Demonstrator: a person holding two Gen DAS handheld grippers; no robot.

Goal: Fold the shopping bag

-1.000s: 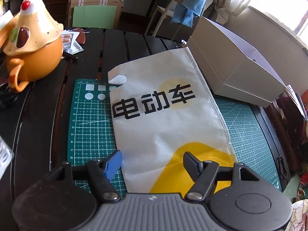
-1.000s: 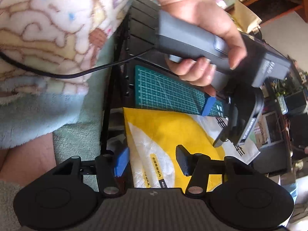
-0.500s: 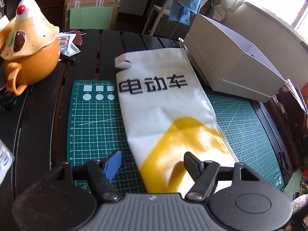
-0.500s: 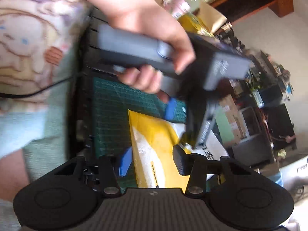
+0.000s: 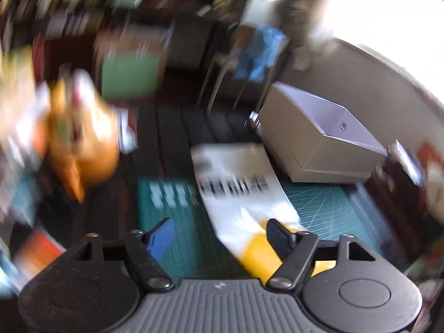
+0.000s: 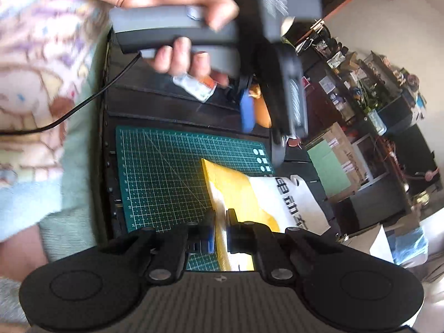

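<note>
Right gripper (image 6: 219,231) fingers clamped on bag (image 6: 244,191) edge, ready to fold; left gripper (image 5: 219,233) fingers apart, raised clear.

Premises appear to be a cluttered home workroom. Evidence: a dark slatted table (image 6: 155,105) bearing a green cutting mat (image 6: 166,172), crowded shelving (image 6: 369,83) along the wall, stacked cardboard boxes (image 6: 341,149), a chair (image 5: 238,63) draped with blue cloth (image 5: 260,52).

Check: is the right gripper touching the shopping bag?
Touching. The right wrist view shows the right gripper with its fingers closed on the yellow edge of the shopping bag, fabric pinched between them, above the cutting mat.
</note>
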